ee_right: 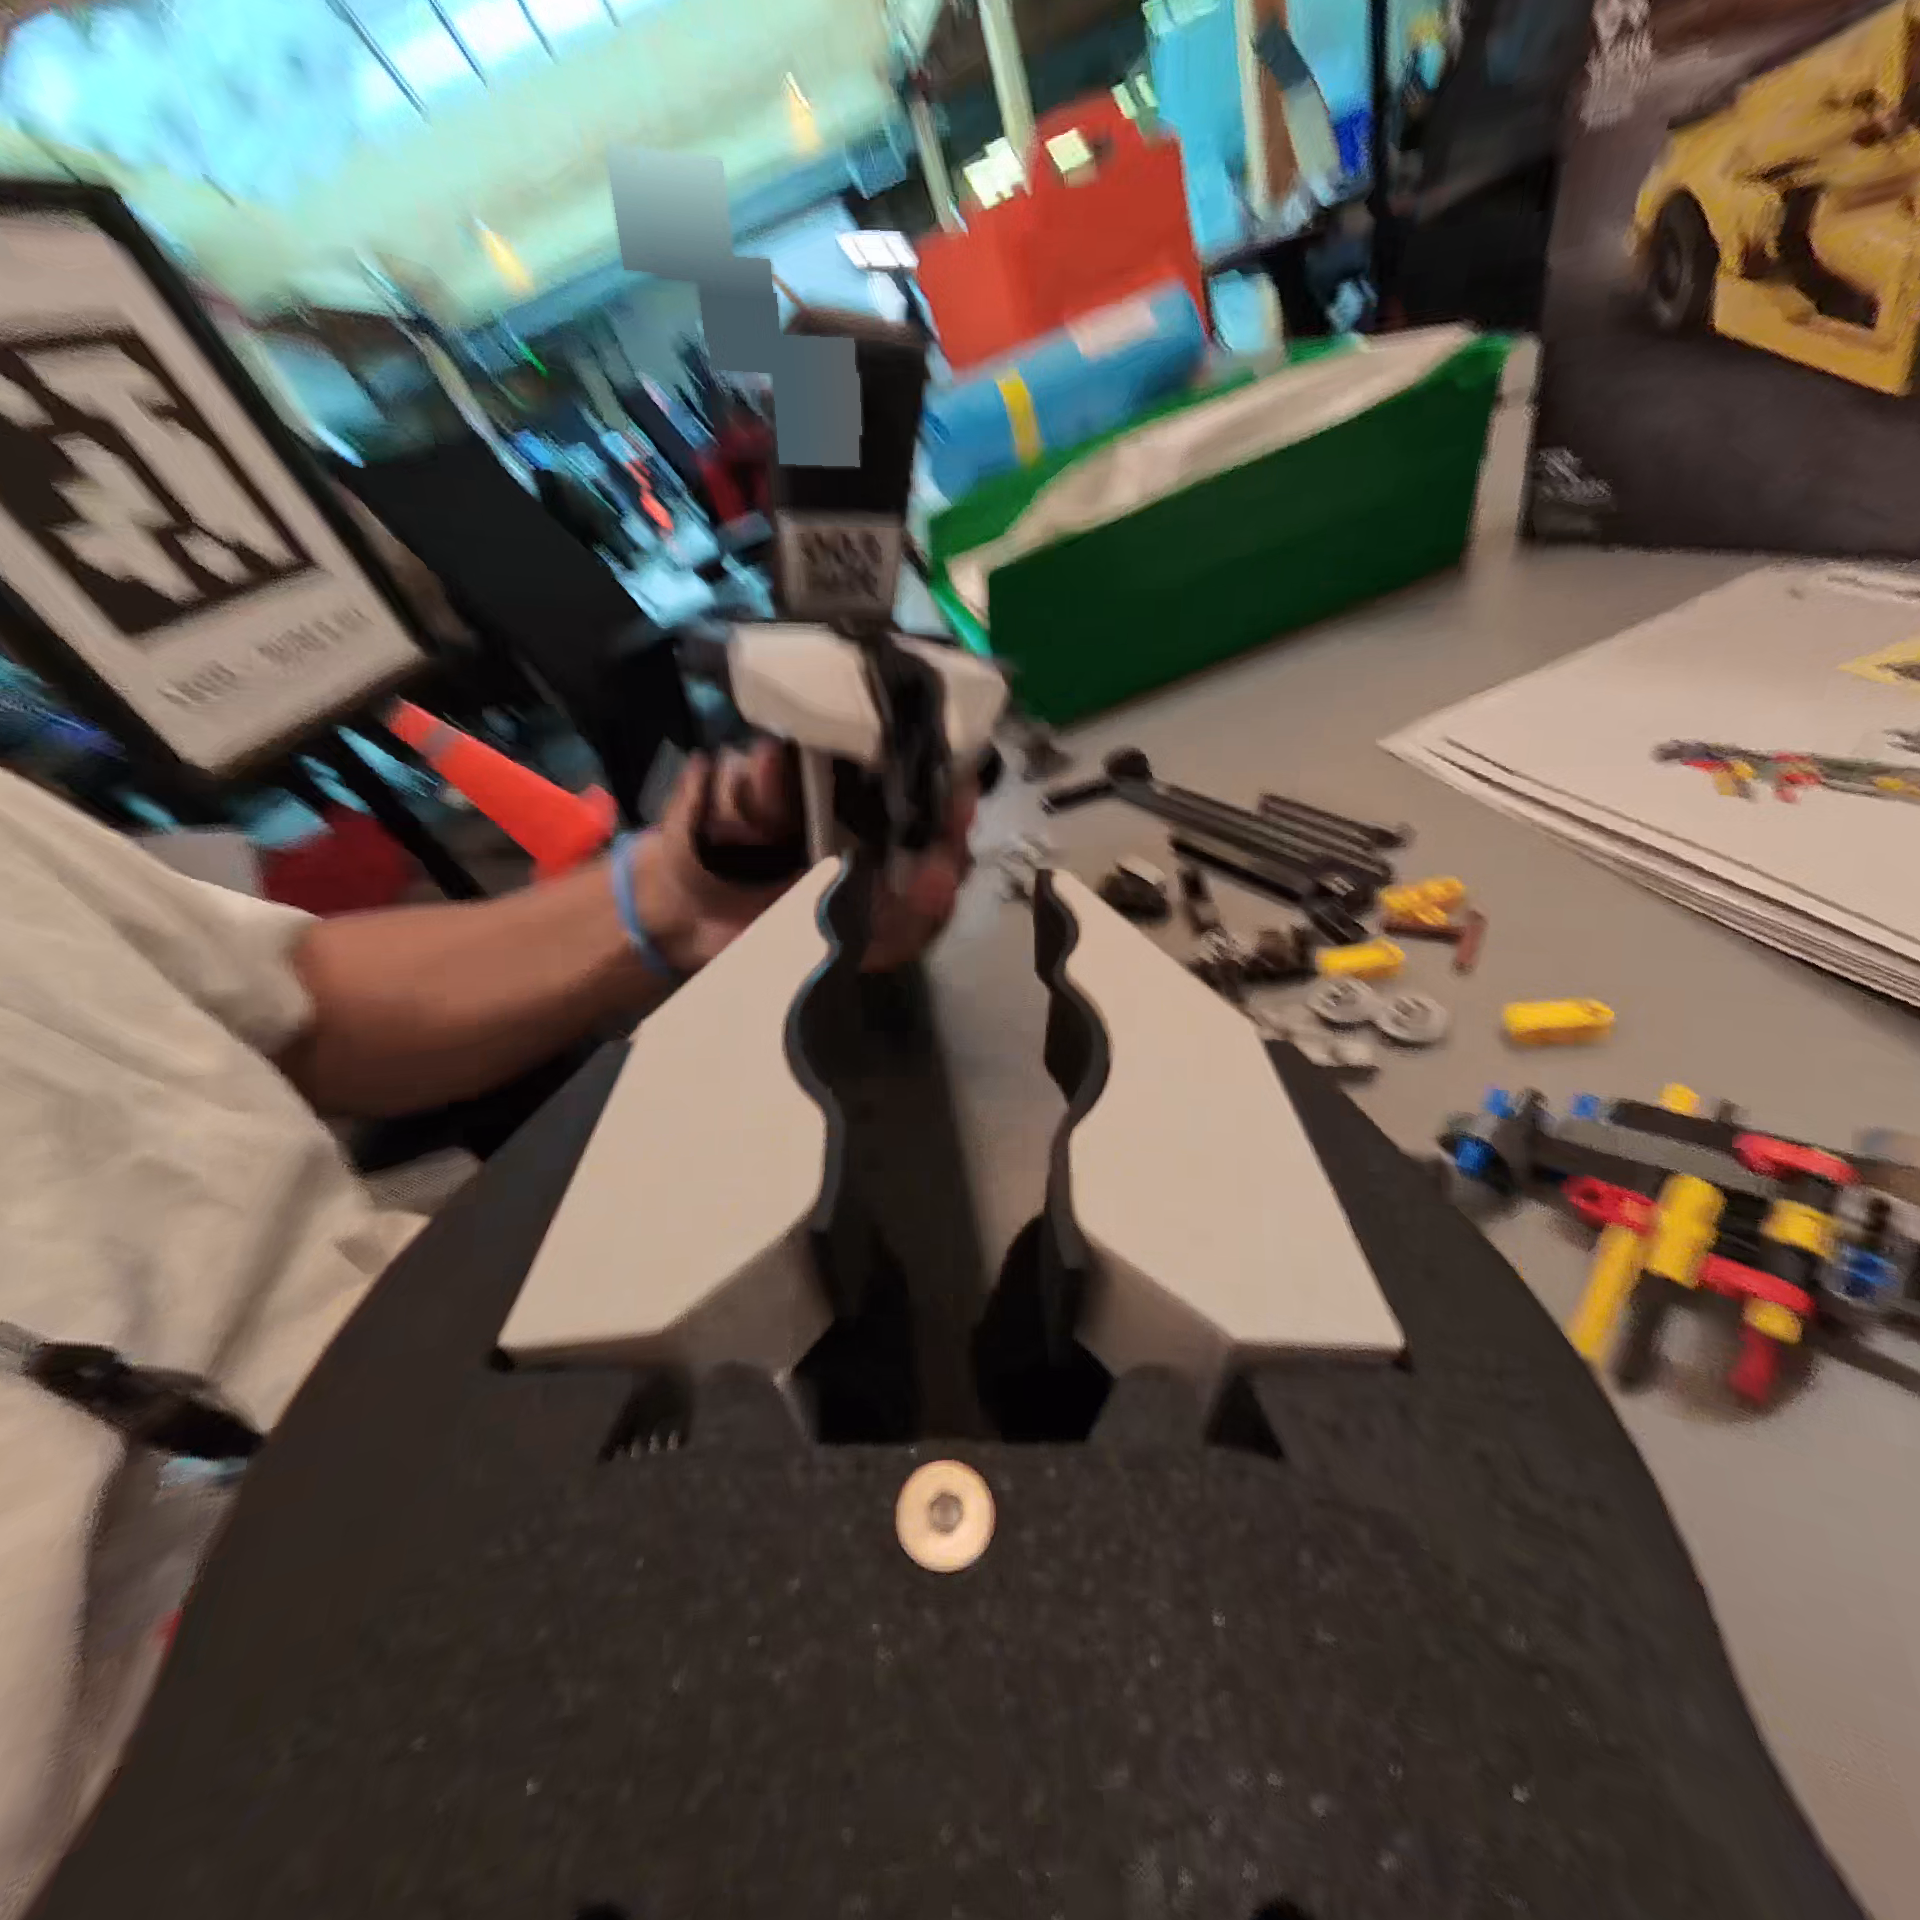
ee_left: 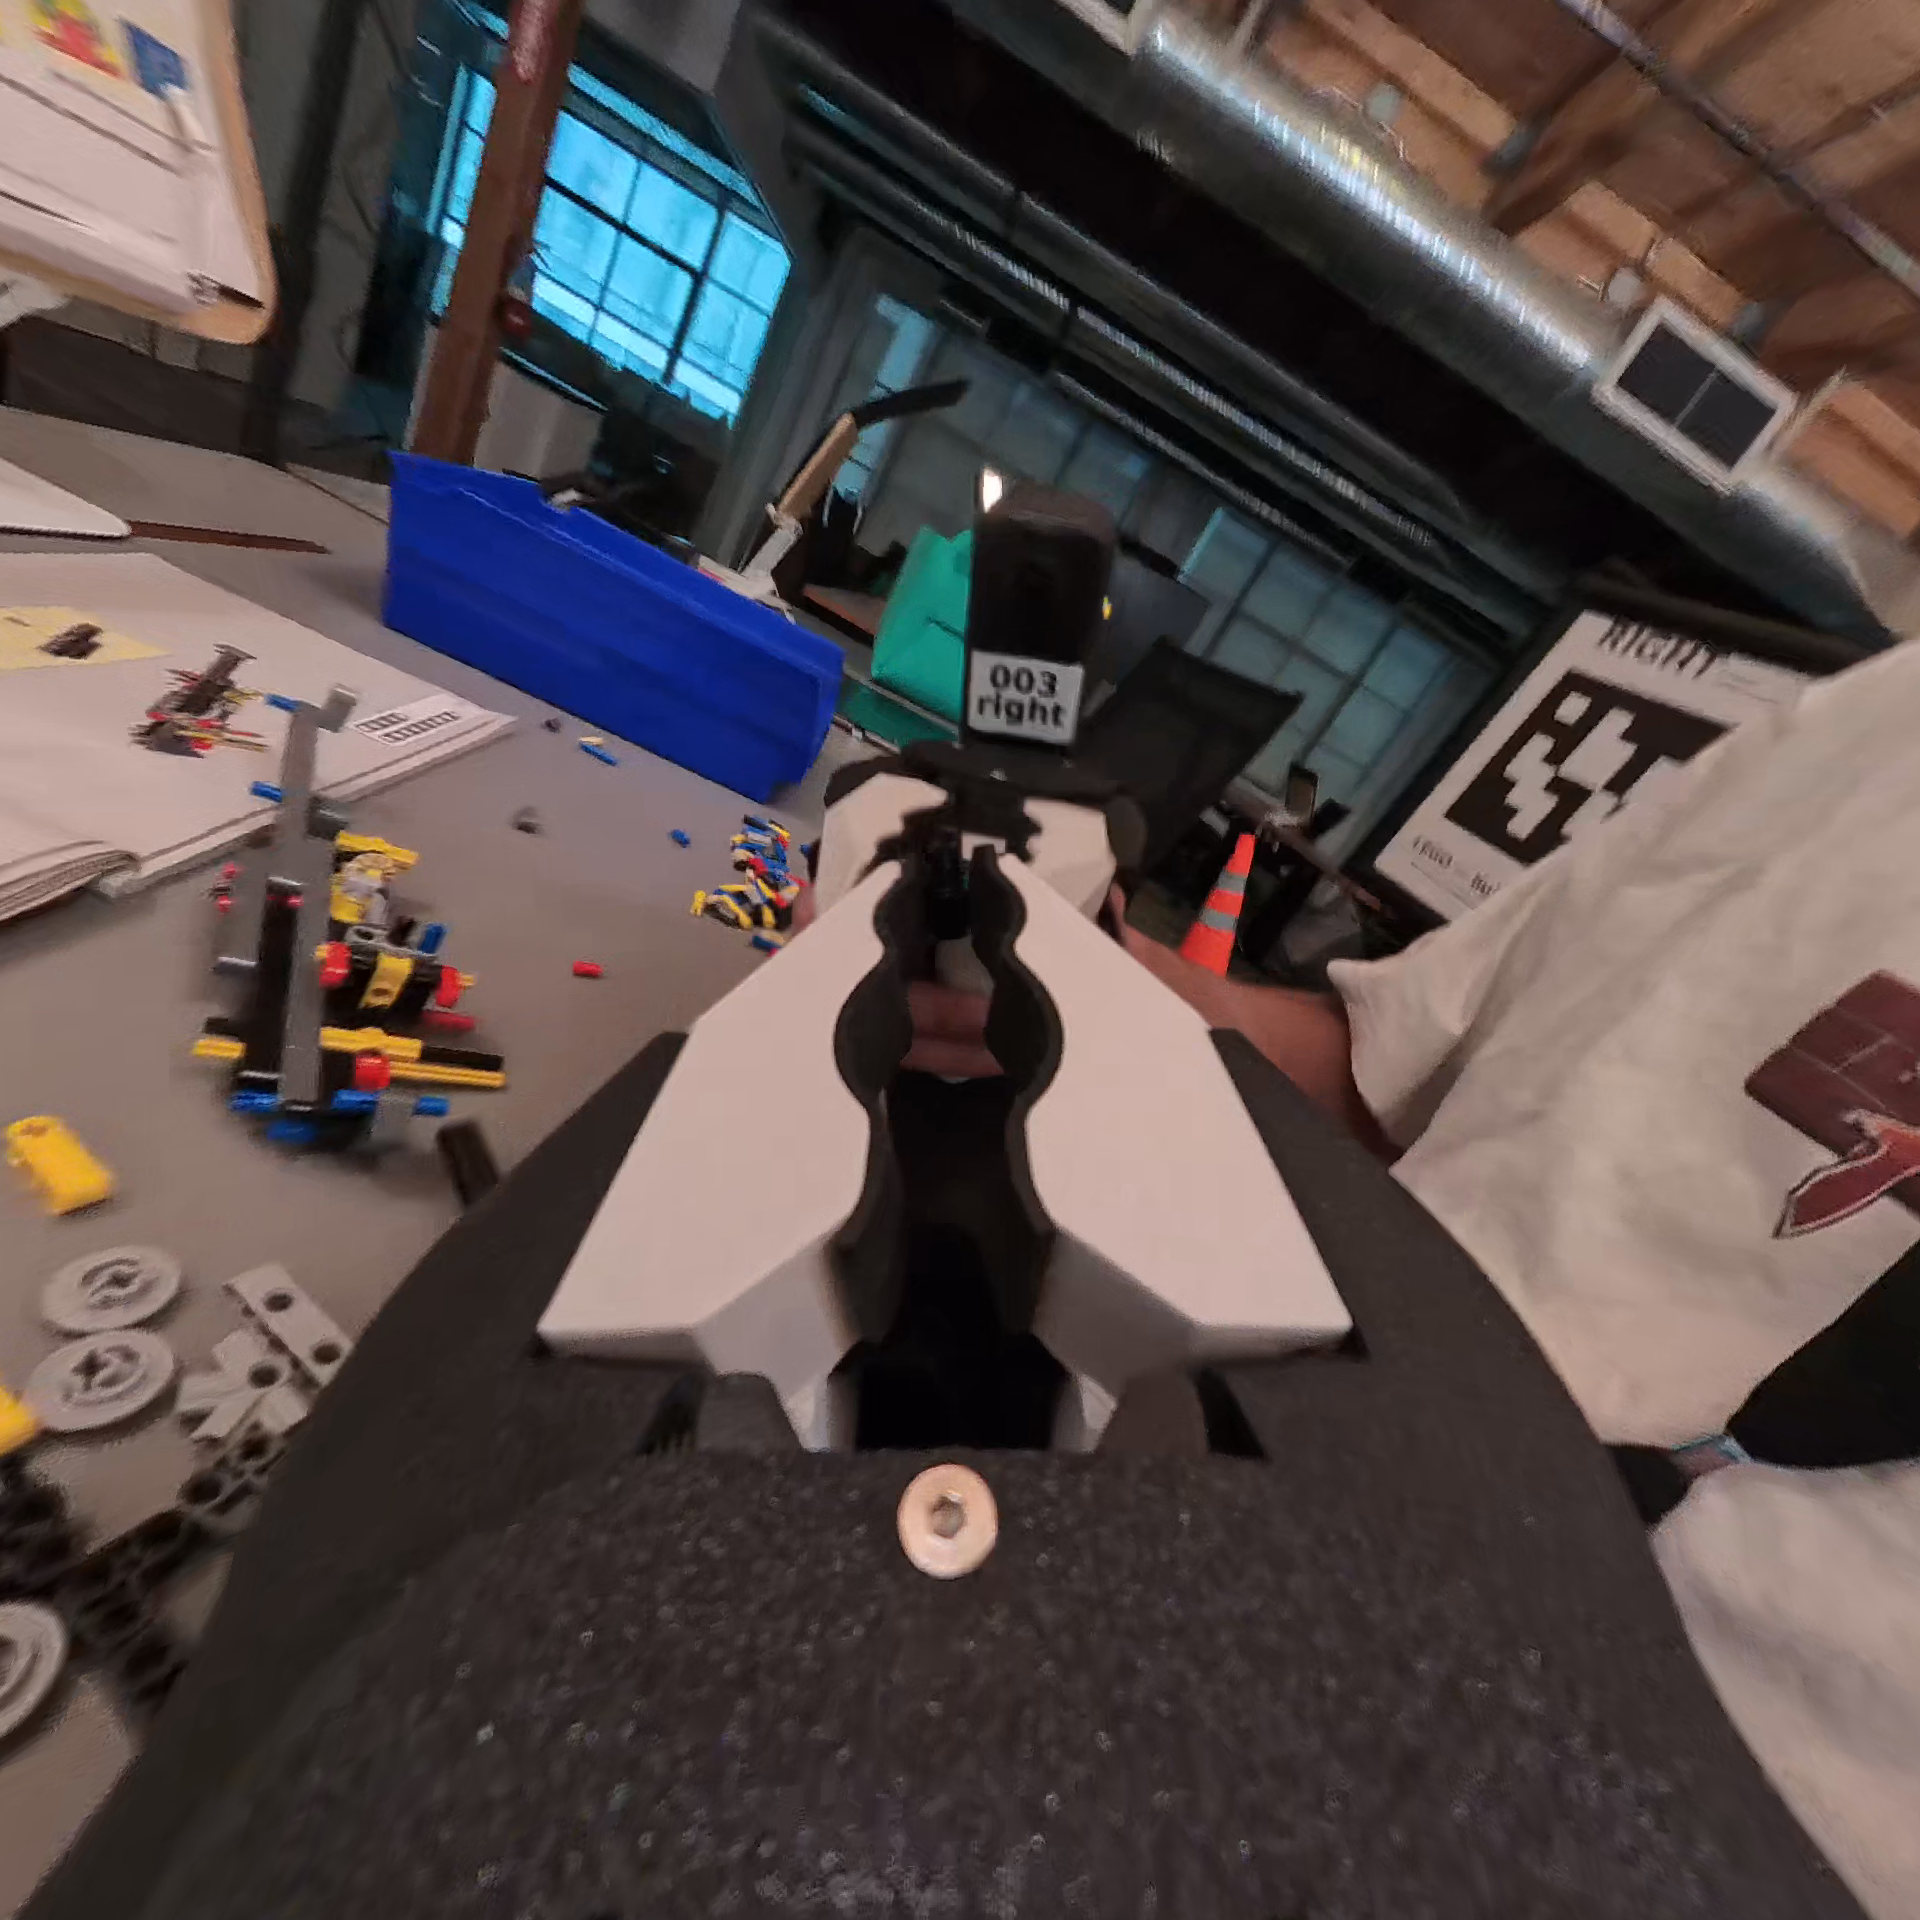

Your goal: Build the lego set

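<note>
On the far left of the left wrist view, grey plastic wheel discs [ee_left: 109, 1290] and a small yellow connector brick [ee_left: 57, 1164] lie loose on the grey desk [ee_left: 582, 883]. Just beyond them stands the half-built lego model [ee_left: 332, 987], a black, grey and yellow frame with red and blue pins, resting on the desk beside the open white instruction booklet [ee_left: 156, 727]. Farther right, in front of a blue plastic bin [ee_left: 603, 623], sits a small heap of mixed pins [ee_left: 753, 883].

The left gripper [ee_left: 951, 997] is raised off the desk, its white fingers [ee_left: 769, 1143] drawn almost together; a sliver of pale and dark shows between the tips, but I cannot tell whether that is a part or the other tool behind. The right gripper [ee_right: 940, 935] faces it, its fingers [ee_right: 1195, 1143] parted by a moderate gap and holding nothing. In its view the model [ee_right: 1683, 1226] lies to the right, with black axle rods [ee_right: 1278, 831] behind it.

Neither tool touches the model, so this looks like a pause between placements, or a handover in mid-air. The next move likely calls for lowering a gripper to the loose parts, pinching one piece squarely, and steadying the model with the other.
</note>
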`<state>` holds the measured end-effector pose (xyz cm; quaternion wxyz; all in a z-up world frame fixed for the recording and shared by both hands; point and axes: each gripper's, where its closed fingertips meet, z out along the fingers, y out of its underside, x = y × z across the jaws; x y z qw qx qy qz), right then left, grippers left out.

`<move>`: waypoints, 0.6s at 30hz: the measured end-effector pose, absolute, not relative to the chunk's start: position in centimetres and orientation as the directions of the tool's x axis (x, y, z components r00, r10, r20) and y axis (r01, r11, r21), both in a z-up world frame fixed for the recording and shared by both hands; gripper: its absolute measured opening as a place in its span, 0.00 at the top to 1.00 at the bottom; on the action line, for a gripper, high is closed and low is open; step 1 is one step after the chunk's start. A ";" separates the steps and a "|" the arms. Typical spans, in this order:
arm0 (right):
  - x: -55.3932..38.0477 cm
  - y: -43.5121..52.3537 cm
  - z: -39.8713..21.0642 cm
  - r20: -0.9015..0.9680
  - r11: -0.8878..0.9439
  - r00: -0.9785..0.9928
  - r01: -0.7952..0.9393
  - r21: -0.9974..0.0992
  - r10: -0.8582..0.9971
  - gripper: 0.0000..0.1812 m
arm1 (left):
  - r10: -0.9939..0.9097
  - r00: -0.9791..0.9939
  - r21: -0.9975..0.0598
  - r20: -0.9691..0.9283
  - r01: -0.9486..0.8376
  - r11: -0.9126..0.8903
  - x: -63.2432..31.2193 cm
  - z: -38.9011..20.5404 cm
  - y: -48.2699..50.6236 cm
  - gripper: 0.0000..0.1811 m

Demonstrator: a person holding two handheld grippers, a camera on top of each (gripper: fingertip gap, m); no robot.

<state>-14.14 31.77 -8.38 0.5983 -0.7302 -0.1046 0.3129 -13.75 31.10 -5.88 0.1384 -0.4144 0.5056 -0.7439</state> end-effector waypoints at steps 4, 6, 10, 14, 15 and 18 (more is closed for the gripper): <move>-14.8 29.4 -6.9 -0.403 -0.279 0.671 -0.290 -0.915 0.623 0.92 | -0.654 -0.648 -0.915 0.390 -0.197 -0.351 -13.8 -6.2 28.4 0.97; -15.0 28.3 -7.8 -0.349 -0.303 0.702 -0.196 -0.933 0.621 0.97 | -0.656 -0.661 -0.929 0.365 -0.212 -0.304 -14.1 -6.7 27.2 0.96; -14.5 25.6 -12.1 -0.194 -0.430 0.792 0.094 -0.898 0.578 0.96 | -0.745 -0.616 -0.938 0.256 -0.345 -0.037 -14.6 -11.0 25.6 0.96; -8.3 24.8 -16.1 -0.007 -0.552 0.888 0.280 -0.786 0.460 0.96 | -0.837 -0.525 -0.879 0.154 -0.460 0.126 -13.5 -14.2 27.3 0.92; -7.0 24.7 -17.2 -0.022 -0.601 0.895 0.281 -0.748 0.446 0.96 | -0.855 -0.495 -0.859 0.152 -0.495 0.134 -12.9 -14.9 27.9 0.89; -4.0 26.2 -18.6 0.051 -0.592 0.906 0.316 -0.741 0.419 0.97 | -0.911 -0.394 -0.826 0.126 -0.550 0.124 -10.6 -16.2 29.9 0.87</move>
